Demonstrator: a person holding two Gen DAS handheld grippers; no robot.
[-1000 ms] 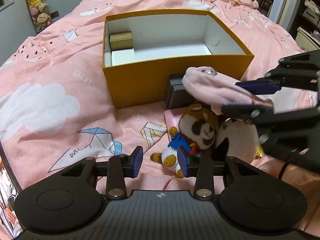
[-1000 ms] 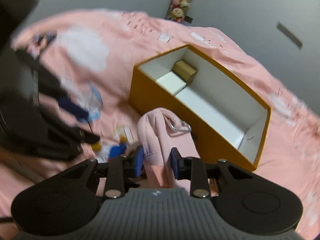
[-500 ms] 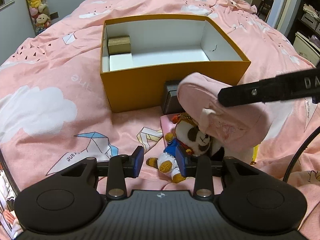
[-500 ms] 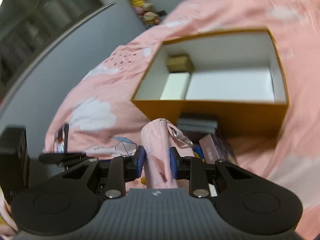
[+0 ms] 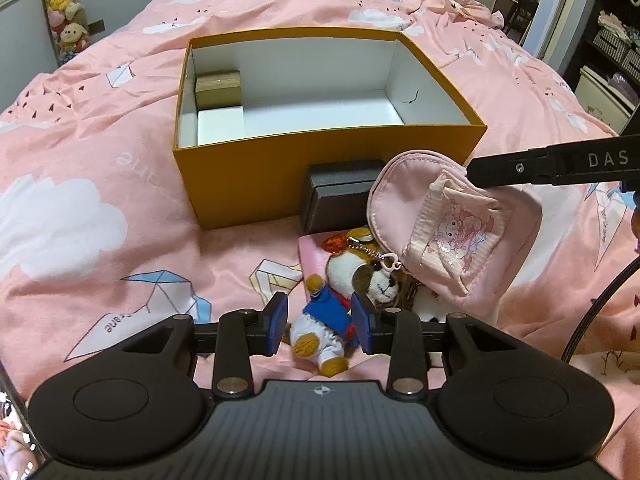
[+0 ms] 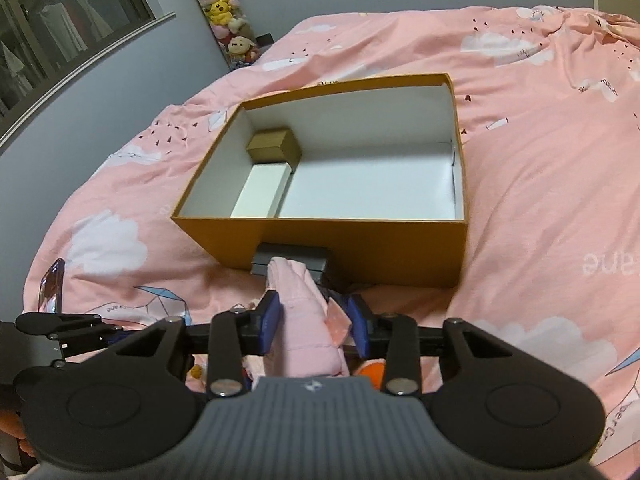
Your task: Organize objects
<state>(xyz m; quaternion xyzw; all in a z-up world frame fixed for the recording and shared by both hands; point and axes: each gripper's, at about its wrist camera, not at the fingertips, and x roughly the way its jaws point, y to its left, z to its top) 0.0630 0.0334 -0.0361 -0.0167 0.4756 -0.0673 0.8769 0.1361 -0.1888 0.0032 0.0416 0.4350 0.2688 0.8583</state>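
An open orange box (image 5: 320,168) (image 6: 360,248) sits on the pink bed, with a gold box (image 5: 218,87) (image 6: 276,149) and a white box (image 5: 221,125) (image 6: 262,194) at its left end. My right gripper (image 6: 314,322) is shut on a small pink pouch (image 6: 304,316) (image 5: 456,224), held above the bed just in front of the box. My left gripper (image 5: 320,330) is open, its fingers on either side of a plush dog in blue (image 5: 340,308) that lies on the bed. A dark grey box (image 5: 340,196) (image 6: 292,262) lies against the orange box's front wall.
More small items lie under the pouch beside the plush: a pink flat item (image 5: 316,256) and a white plush (image 5: 432,306). A rack of plush toys (image 6: 226,16) hangs on the far wall. Shelves (image 5: 616,40) stand at the right.
The right gripper has swung round with the pink pouch and now faces the box's front; the pouch hangs lower and further right. The left gripper has moved slightly forward around the plush dog.
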